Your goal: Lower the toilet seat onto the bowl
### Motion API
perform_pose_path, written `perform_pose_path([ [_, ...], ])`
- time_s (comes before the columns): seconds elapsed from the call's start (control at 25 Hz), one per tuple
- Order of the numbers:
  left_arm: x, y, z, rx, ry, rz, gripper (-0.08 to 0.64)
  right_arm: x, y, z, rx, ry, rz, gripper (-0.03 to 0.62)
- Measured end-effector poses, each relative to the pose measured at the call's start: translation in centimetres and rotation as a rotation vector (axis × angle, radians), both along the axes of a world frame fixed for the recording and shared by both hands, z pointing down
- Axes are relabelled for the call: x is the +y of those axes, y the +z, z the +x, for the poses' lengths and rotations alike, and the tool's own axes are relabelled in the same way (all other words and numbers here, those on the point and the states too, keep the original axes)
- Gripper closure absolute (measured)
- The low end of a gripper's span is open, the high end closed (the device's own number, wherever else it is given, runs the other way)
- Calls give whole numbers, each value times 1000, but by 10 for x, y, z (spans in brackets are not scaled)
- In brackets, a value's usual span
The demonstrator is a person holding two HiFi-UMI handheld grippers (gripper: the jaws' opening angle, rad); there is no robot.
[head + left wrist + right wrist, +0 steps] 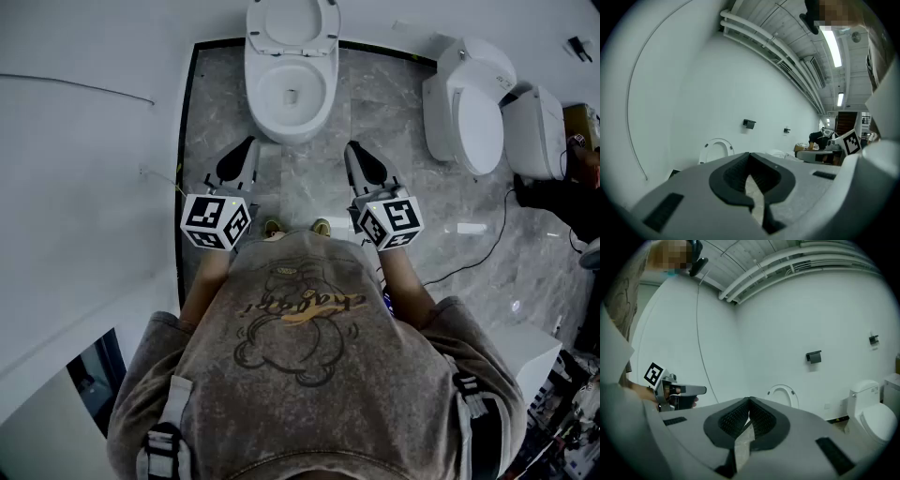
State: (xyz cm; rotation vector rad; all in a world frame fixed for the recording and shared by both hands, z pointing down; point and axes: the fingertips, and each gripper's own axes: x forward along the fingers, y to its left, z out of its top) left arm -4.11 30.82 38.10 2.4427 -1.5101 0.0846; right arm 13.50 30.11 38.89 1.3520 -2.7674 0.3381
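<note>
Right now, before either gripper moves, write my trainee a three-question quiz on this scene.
1. True or false: the toilet seat already lies flat on the bowl.
2. The left gripper is: A) open, B) shut and empty, C) shut on the seat.
3. What does the right gripper hold?

Key:
1. False; the seat stands raised against the wall.
2. B.
3. Nothing; its jaws are shut on themselves, short of the toilet.
</note>
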Motion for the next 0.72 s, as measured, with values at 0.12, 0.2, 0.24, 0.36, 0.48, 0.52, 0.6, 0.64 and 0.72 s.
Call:
perform_pose_path([
  [0.12, 0, 2, -7, 4, 13, 9, 552, 1, 2, -10, -19, 9, 9, 566],
  [0.2, -2, 3, -12, 3, 27, 12, 552, 1, 3, -16, -44, 16, 10, 566],
  [0.24, -2, 4, -15, 2, 35, 15, 551, 1, 5, -20, -51, 21, 10, 566],
  [0.36, -3, 9, -27, 4, 61, 23, 551, 6, 14, -32, -45, 32, 20, 566],
  [0.48, -5, 14, -37, 9, 66, 23, 551, 10, 23, -39, -44, 63, 12, 566],
  [0.52, -6, 15, -38, 12, 66, 22, 551, 11, 25, -38, -47, 73, 7, 566],
  [0.6, -12, 14, -37, 14, 73, 24, 552, 7, 25, -37, -46, 87, 4, 566],
  [0.64, -17, 14, -36, 13, 78, 25, 552, 4, 25, -36, -46, 93, 3, 566],
  [0.72, -25, 16, -36, 10, 84, 26, 551, -4, 25, -35, -48, 101, 1, 566],
])
